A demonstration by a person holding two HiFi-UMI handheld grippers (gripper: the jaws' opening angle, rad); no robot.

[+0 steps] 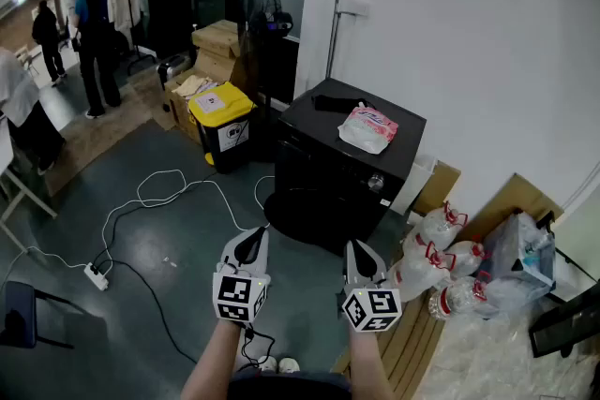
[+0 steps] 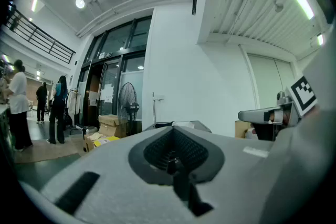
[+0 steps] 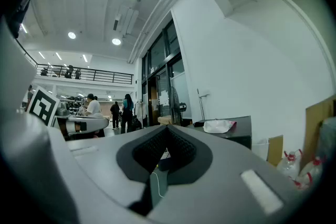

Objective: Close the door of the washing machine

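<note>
While both claws pointed level near the 6 o'clock edge of the head view, the left claw [image 1: 249, 246] and the right claw [image 1: 362, 259] each had their jaws pressed together with nothing between them. Beyond them, toward 12 o'clock, the black washing machine [image 1: 349, 166] stood against a white wall, well apart from both claws. Its round dark door [image 1: 305, 218] hung open at the front, facing the claws. A pink-and-white packet [image 1: 367, 127] lay on the machine's top. A yellow bin [image 1: 221, 121] stood at the machine's 10 o'clock, clear plastic bottles [image 1: 439, 250] lay at its 4 o'clock, and a white cable [image 1: 141, 201] trailed across the floor at 8 o'clock.
</note>
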